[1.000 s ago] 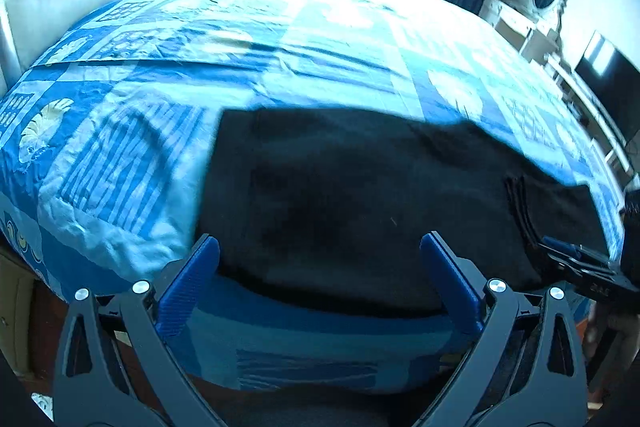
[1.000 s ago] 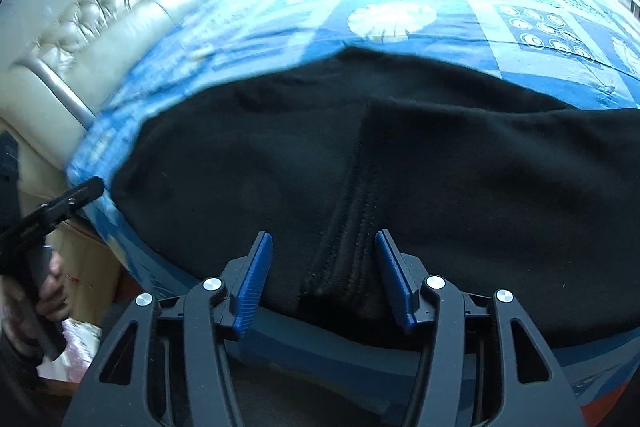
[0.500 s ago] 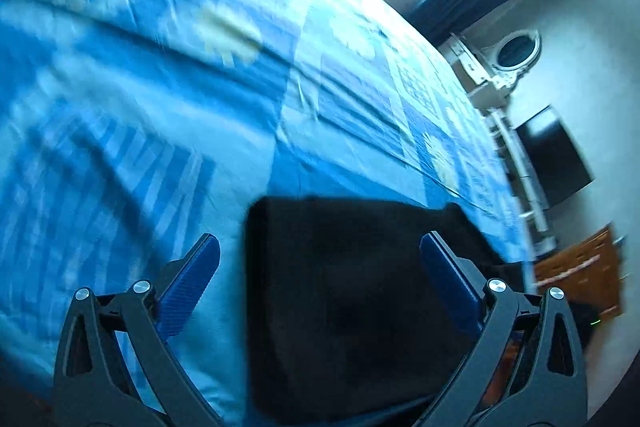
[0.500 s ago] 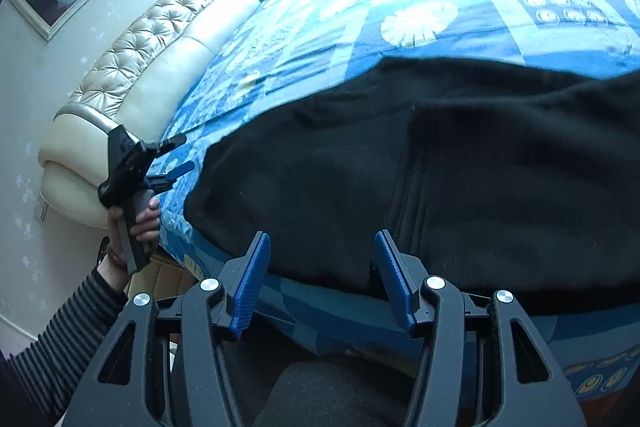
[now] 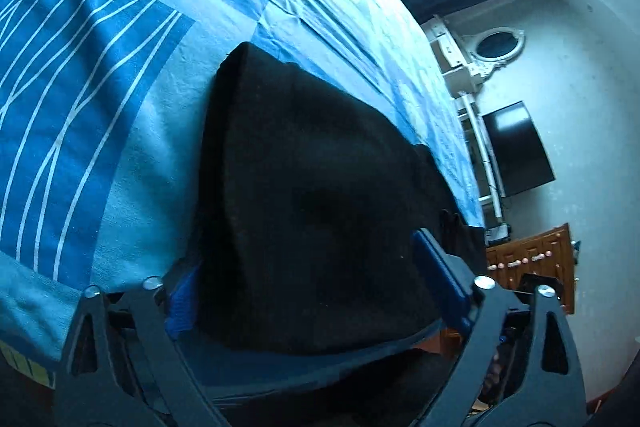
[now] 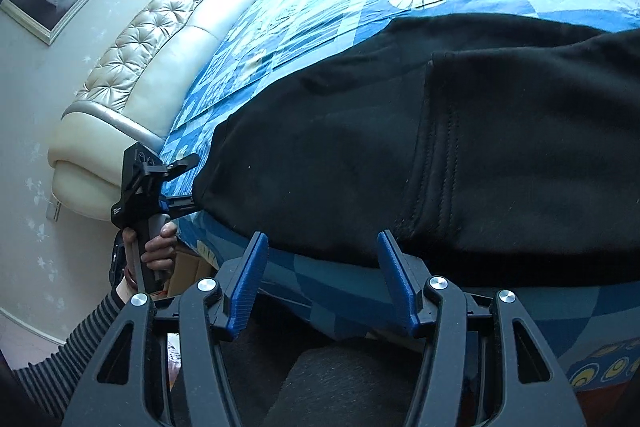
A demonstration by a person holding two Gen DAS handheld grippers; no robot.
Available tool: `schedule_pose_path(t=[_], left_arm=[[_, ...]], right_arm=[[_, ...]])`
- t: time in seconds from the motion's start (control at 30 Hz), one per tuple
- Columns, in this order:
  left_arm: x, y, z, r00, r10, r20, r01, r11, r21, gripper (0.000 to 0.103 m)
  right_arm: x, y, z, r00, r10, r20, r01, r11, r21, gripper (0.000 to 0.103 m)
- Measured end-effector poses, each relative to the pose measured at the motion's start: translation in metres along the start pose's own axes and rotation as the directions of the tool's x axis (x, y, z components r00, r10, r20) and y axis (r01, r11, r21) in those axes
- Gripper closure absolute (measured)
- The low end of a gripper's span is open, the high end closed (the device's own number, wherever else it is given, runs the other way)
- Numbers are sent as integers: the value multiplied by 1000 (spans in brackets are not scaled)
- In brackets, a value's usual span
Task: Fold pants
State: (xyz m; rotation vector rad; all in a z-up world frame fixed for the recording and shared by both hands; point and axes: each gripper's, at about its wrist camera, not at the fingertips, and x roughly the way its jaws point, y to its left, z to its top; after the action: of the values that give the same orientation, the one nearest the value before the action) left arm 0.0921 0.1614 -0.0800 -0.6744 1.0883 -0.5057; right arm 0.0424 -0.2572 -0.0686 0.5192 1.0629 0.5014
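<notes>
- The black pants [image 6: 400, 147] lay flat on the blue bed cover [image 5: 100, 87], close to the near edge of the bed.
- Their long way ran side to side along that edge, from one gripper to the other.
- The left gripper [image 5: 312, 287] was at one end of the pants, with that end sitting between its blue fingers [image 5: 440, 267].
- Its jaws had just been closing in on the cloth, but I could not tell if they were pressing it yet.
- The right gripper [image 6: 320, 267] hung at the bed edge with its jaws partly open and holding nothing.
- The edge of the pants and a stitched seam [image 6: 440, 155] lay just in front of it.
- The left gripper looked nearer to a grab, so I think it would lift its end first to fold it toward the right one.
</notes>
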Motion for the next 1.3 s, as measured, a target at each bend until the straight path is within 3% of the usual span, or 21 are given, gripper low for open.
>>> schedule_pose_path(t=[0.03, 0.17, 0.2, 0.3, 0.53, 0.83, 0.97, 1.3], left_arm=[[1, 1, 1, 1000, 5, -11, -5, 1000, -5, 36], [9, -4, 4, 996, 79, -49, -79, 997, 2, 65], [10, -5, 5, 995, 83, -59, -83, 996, -6, 76], [4, -8, 8, 996, 65, -62, -67, 997, -34, 87], [-22, -45, 13, 998, 68, -2, -68, 998, 4, 89], [-32, -155, 12, 994, 96, 47, -102, 979, 177, 90], [-24, -203, 4, 989, 135, 59, -146, 954, 262, 90], [32, -305, -25, 969, 232, 87, -246, 858, 450, 90]], right_arm=[[0, 2, 0, 1000, -3, 1, 3, 1000, -2, 46], [-1, 1, -1, 1000, -6, 6, 6, 1000, -3, 46], [-2, 1, -2, 1000, -10, 9, 10, 1000, -3, 46], [-5, -2, -3, 1000, -14, 13, 14, 1000, -1, 46], [-35, -15, -1, 994, -21, 104, 15, 998, 63, 26], [-82, -44, -4, 978, -122, 167, 95, 983, 158, 25], [-100, -50, -8, 972, -141, 186, 111, 981, 159, 24], [-132, -63, -16, 959, -172, 227, 139, 978, 157, 24]])
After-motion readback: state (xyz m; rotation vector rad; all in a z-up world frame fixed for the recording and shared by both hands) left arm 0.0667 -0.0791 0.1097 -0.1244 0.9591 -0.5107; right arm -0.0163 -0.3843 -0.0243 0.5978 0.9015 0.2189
